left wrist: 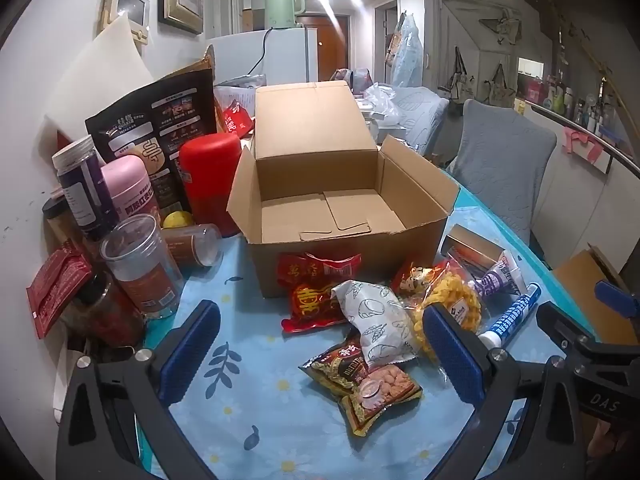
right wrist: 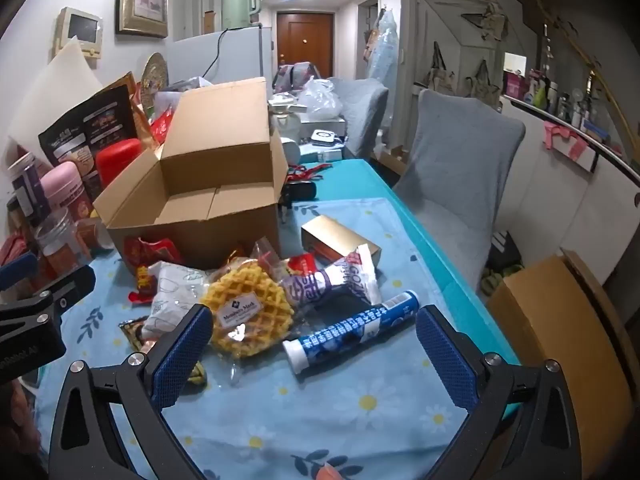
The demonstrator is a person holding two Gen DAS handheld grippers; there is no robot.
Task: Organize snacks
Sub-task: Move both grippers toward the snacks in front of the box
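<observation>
Cluttered worktop (left wrist: 248,412) under a floral cloth, in a lived-in room. Left gripper (left wrist: 320,352) and right gripper (right wrist: 314,354) both hang released, holding nothing. Box (left wrist: 320,184) stands open and empty beyond both grippers, so nothing appears sorted yet. Snacks lie loose just ahead: peanut pack (left wrist: 362,388) between the left fingers, waffle pack (right wrist: 250,308) and blue tube (right wrist: 352,328) ahead of the right gripper. Jars (left wrist: 140,264) crowd the left gripper's outer side; the worktop's edge runs close to the right gripper's outer side.
</observation>
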